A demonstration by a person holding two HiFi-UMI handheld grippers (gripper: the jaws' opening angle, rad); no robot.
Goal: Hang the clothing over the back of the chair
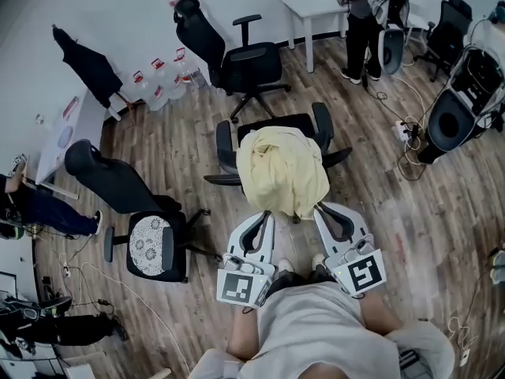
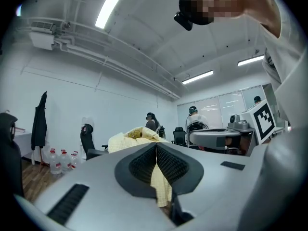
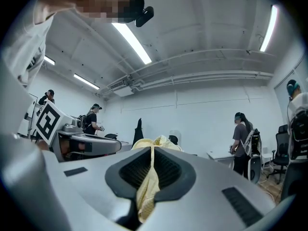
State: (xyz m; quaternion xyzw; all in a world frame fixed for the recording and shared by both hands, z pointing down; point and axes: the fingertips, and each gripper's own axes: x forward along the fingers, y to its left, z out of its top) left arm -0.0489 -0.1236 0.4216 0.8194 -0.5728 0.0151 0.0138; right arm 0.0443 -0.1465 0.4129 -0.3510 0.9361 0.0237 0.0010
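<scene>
Closest to us, left gripper (image 1: pixel 263 218) has its jaws pressed together on a thin fold of the yellow clothing (image 1: pixel 282 168). In the left gripper view we see the fabric strip squeezed between the pads, with its tail hanging out below.

Moving right, the clothing sits bunched in a heap over the black chair (image 1: pixel 276 123), between the two armrests (image 1: pixel 226 144), with its near edge pulled toward us. We can't tell whether the bulk rests on the seat or the back.

The right gripper (image 1: pixel 319 209) matches the left, clamped shut on another narrow fold at the near right edge. Both grippers point roughly level.

Risks as we judge them:
- Both pinches hold little cloth, so the weight of the heap could pull a fold out on a fast lift.
- Trailing fabric may snag an armrest and drag unevenly.
- We expect the chair to be on casters, so a push while draping could roll it away.
- If the grippers are not spread apart first, the clothing goes over as a lump and slides off.
</scene>
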